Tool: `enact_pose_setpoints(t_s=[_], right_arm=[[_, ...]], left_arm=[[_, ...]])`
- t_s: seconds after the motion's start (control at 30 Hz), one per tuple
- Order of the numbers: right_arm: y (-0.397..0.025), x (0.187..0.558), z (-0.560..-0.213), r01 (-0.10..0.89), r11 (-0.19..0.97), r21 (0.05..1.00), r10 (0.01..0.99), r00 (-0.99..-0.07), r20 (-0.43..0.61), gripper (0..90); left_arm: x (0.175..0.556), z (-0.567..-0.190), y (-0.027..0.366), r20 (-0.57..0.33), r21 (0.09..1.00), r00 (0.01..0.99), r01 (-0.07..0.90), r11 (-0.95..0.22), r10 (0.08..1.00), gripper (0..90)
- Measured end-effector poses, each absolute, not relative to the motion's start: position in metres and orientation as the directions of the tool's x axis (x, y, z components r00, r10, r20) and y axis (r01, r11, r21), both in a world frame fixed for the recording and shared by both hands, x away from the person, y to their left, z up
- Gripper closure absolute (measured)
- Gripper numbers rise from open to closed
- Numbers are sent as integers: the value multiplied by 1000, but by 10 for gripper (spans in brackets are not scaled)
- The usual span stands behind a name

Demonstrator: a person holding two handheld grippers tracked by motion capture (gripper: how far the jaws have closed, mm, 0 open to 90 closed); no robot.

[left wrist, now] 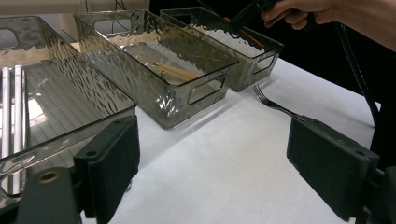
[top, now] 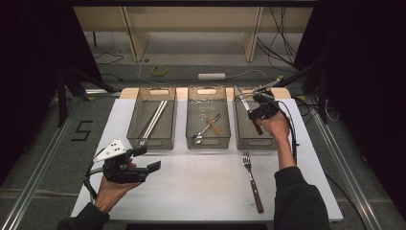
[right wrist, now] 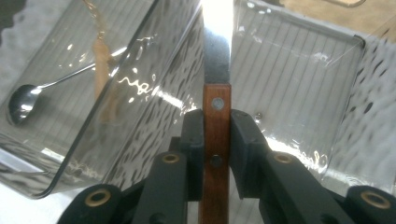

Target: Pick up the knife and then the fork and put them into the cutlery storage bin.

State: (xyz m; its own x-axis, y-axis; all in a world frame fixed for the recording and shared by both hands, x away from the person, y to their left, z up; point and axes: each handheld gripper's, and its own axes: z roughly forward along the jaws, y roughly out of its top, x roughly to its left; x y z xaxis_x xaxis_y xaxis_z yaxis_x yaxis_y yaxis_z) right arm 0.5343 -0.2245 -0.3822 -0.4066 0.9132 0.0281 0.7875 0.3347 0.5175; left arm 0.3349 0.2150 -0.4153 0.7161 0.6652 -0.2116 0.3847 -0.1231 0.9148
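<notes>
High view: three clear plastic bins stand in a row along the far edge of a white table (top: 201, 191). The right gripper (top: 261, 111), in the person's right hand (top: 276, 125), hangs over the right bin (top: 252, 142) near the table's far right corner, clamped on a wooden-handled knife (top: 245, 104) whose blade slants up toward the bin's far left corner. The middle bin (top: 208, 140) holds a spoon (top: 205, 130) and a pale wooden utensil; the left bin (top: 151, 140) holds long metal rods (top: 154, 120). A fork (top: 252, 179) with a wooden handle lies on the table near its right edge, just in front of the right bin, tines toward the bin. The left gripper (top: 151, 159) hovers above the table's near left corner, jaws wide and holding nothing.

Left gripper view: its two black pads (left wrist: 112, 163) stand far apart over bare white table (left wrist: 224, 168), with the left bin (left wrist: 60, 107) close at left, the middle bin (left wrist: 159, 65) beyond, and the fork's tines (left wrist: 264, 98) past the right pad. The right hand (left wrist: 303, 11) shows at the top over the far bin (left wrist: 243, 46).

Right gripper view: the right gripper (right wrist: 217, 135) has both pads pressed against the knife's (right wrist: 216, 116) riveted wooden handle, the blade rising straight up above the right bin's ribbed floor (right wrist: 289, 84). The spoon (right wrist: 28, 100) lies in the neighbouring bin at left.
</notes>
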Motion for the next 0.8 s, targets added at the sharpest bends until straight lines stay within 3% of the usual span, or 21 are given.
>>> enact_pose_setpoints(t_s=[0.8], right_arm=[[-222,539,-412,846,262,465,943,-326,61,772]], left_arm=[[335,-415,215,-211,915,718,384,-124,664,169]])
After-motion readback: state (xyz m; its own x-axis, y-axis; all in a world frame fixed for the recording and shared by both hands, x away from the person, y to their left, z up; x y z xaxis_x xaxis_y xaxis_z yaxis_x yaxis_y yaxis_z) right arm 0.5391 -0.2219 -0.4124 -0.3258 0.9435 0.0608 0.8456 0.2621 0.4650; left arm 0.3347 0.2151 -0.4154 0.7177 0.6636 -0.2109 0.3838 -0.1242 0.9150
